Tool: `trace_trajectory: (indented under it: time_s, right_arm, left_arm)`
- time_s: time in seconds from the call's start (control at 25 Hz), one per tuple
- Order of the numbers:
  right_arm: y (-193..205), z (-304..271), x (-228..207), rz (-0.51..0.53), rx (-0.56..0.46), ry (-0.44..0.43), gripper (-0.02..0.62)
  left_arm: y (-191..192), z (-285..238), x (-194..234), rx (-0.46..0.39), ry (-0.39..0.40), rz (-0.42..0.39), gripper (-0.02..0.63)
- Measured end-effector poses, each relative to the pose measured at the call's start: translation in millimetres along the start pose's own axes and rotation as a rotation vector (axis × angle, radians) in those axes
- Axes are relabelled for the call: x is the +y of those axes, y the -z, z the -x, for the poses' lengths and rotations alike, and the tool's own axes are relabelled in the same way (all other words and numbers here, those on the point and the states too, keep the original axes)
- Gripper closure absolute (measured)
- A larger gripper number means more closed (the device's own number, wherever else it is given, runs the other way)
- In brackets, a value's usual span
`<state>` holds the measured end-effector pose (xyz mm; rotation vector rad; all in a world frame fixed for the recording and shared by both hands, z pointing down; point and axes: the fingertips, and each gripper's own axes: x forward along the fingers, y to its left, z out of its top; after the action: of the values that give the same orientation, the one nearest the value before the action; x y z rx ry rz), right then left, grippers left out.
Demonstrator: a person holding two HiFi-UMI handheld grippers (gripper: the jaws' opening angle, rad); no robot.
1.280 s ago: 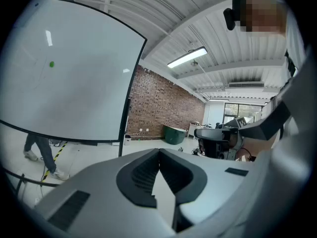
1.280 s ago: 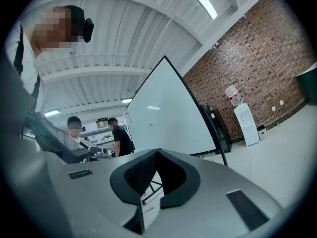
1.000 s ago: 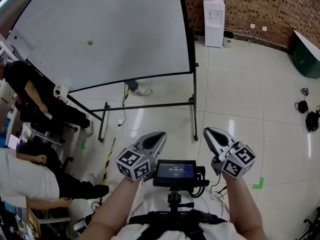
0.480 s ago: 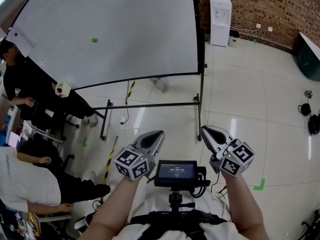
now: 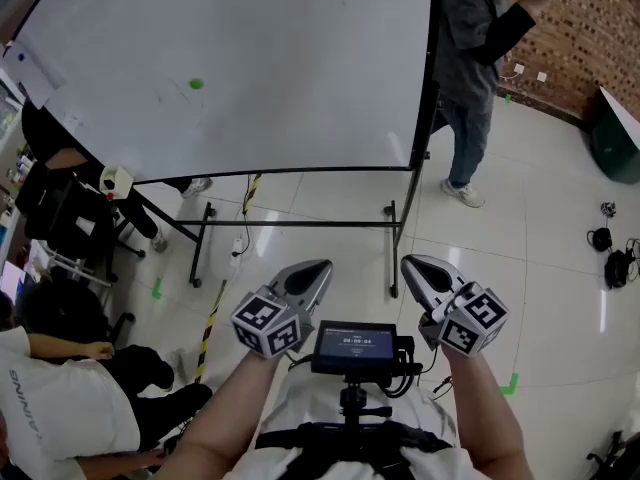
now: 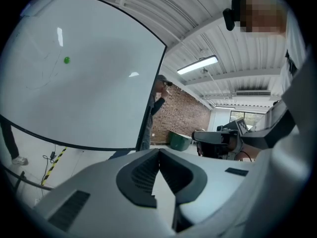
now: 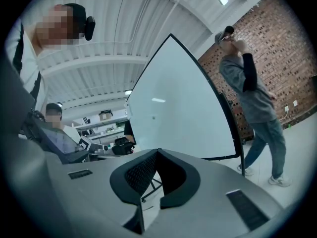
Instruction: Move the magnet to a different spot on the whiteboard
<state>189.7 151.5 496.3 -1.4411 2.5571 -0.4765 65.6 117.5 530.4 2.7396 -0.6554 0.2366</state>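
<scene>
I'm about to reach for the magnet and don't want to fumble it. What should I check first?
1. Sight of magnet on left part of whiteboard: ok.
2. Nothing held in left tongs or right tongs: ok.
3. Tongs open for a grasp: not ok, both shut.
4. Tongs at the board: not ok, both held low, well short.
5. Path clear of bystander: ok, stands at the board's right edge.

The left hand-held gripper (image 5: 316, 268) and right hand-held gripper (image 5: 410, 265) have pale grey shells, each with a black-and-white marker cube (image 5: 268, 326); the shirt (image 5: 435, 466) appears white.
</scene>
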Motion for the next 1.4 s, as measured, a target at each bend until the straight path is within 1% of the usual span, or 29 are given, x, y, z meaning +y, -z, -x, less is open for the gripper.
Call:
trace_trajectory:
  time_s: [0.2, 0.32, 0.52, 0.68, 0.88, 1.08, 1.28, 1.4]
  right_arm:
    - [-9.9, -70.9, -0.2, 0.021, 0.016, -0.023, 0.565]
    - [-11.2, -103.9, 5.3, 0.018, 0.034, -0.024, 0.565]
    - [-19.5, -157.0, 10.9, 0.042, 0.035, -0.05, 0.565]
    - [-20.1, -195.8, 27.7, 0.061, 0.053, -0.094, 0.565]
    - [-21.6, -226.7, 36.2, 0.087, 0.08, -0.145, 0.565]
    - [-22.6, -260.3, 29.5, 0.08, 0.106, -0.191, 0.565]
    - [-12.8, -297.0, 16.3, 0.066, 0.148, -0.268, 0.565]
    - [-24.5, -313.0, 13.1, 0.064, 0.153, -0.324, 0.565]
  left_arm:
    - [-21.1, 10.0, 66.0, -0.018, -0.029, 0.011, 0.574]
    - [-29.2, 21.7, 95.7, -0.012, -0.038, 0.019, 0.574]
    - [-46.5, 38.9, 138.1, -0.029, -0.064, -0.029, 0.574]
    - [-57.9, 59.1, 170.5, -0.057, -0.099, -0.035, 0.574]
    - [-69.0, 71.6, 196.2, -0.094, -0.14, -0.019, 0.574]
    - [-72.0, 70.1, 221.9, -0.099, -0.184, 0.007, 0.574]
    - [-75.7, 65.6, 248.8, -0.102, -0.257, 0.034, 0.574]
    - [-86.3, 63.2, 253.5, -0.099, -0.302, 0.035, 0.574]
